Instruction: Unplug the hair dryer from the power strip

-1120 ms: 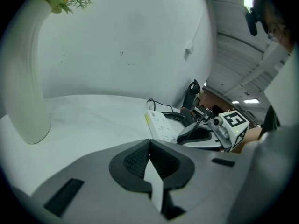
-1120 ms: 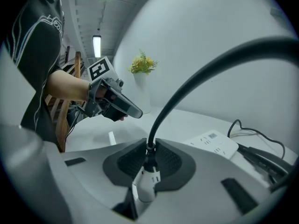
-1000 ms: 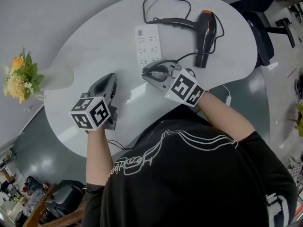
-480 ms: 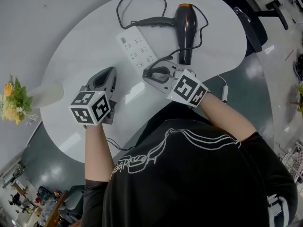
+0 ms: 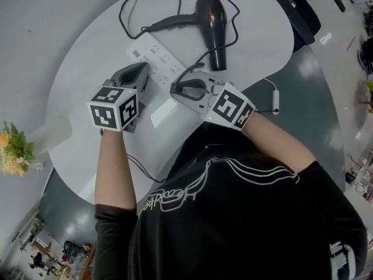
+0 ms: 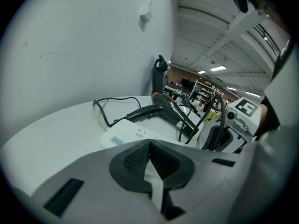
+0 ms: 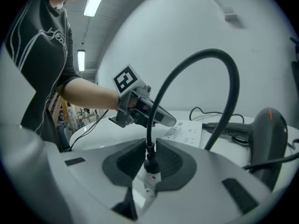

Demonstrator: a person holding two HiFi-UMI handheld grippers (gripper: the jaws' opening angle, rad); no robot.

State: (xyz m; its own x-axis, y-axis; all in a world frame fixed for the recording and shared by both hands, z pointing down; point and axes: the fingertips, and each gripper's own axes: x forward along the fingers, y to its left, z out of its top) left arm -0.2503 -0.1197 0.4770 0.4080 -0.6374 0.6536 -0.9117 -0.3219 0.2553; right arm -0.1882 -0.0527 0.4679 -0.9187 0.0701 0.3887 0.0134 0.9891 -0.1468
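Note:
A white power strip [image 5: 156,59] lies on the white table [image 5: 87,69], with the black and orange hair dryer [image 5: 213,23] beyond it. My right gripper [image 5: 176,89] is at the strip's near end, its pads touching the hair dryer's black plug [image 7: 150,164] on both sides while the jaws are opening slightly. The plug stands on the strip's white end, and its cord [image 7: 201,59] arcs up and away. My left gripper [image 5: 140,72] is shut and empty, its tip over the strip's near side. In the left gripper view the strip [image 6: 128,134] and dryer [image 6: 163,108] lie just ahead.
A bunch of yellow flowers [image 5: 13,150] in a pale vase [image 5: 49,133] sits at the table's left edge. A dark office chair [image 5: 297,13] stands at the far right. A white adapter [image 5: 275,104] hangs off the table's near right edge.
My left gripper has moved from the table's near left up to the power strip and rolled. The right gripper stays on the plug at the strip's end.

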